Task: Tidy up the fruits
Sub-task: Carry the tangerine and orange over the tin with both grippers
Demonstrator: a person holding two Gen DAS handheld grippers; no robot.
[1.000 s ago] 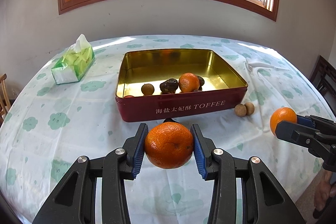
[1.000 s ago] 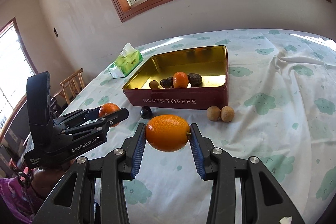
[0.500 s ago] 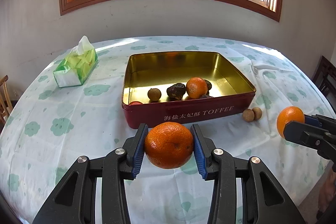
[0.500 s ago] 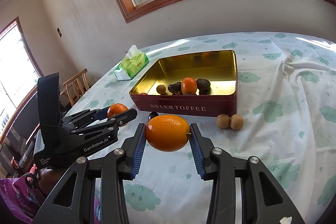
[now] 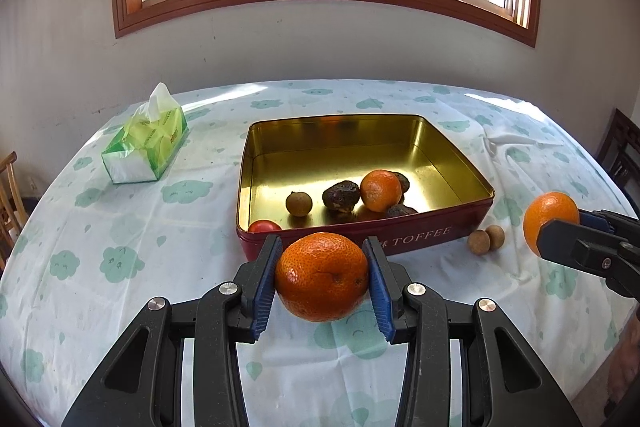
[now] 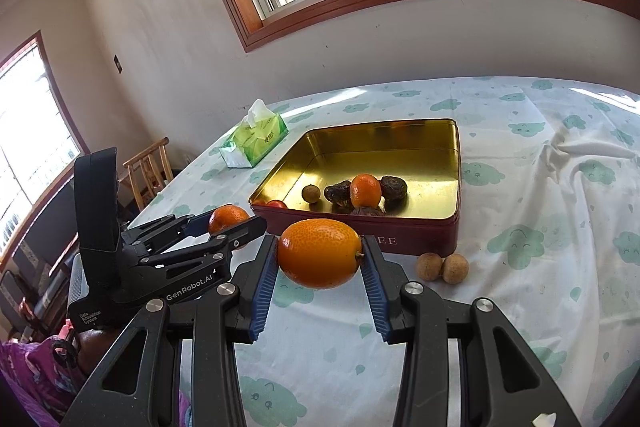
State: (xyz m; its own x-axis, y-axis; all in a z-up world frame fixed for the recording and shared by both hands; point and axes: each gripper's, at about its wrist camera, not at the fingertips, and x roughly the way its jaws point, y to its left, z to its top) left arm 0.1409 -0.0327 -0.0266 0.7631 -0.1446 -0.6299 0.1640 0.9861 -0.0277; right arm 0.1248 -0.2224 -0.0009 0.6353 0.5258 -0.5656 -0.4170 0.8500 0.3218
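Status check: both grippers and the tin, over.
Left gripper and right gripper each shut on an orange. Toffee tin ahead, partly filled. Two longans beside tin; path clear.

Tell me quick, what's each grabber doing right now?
Left gripper: closed on a bumpy orange, held above the table.
Right gripper: closed on a smooth orange, held above the table.

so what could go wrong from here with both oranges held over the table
1. Each tongs pair grips its orange only at the sides: left tongs on the round orange, right tongs on the oval orange; either might slip and roll.
2. Fruit crowds the near side of the toffee tin; a dropped orange may knock it.
3. The two longans beside the tin could get bumped.
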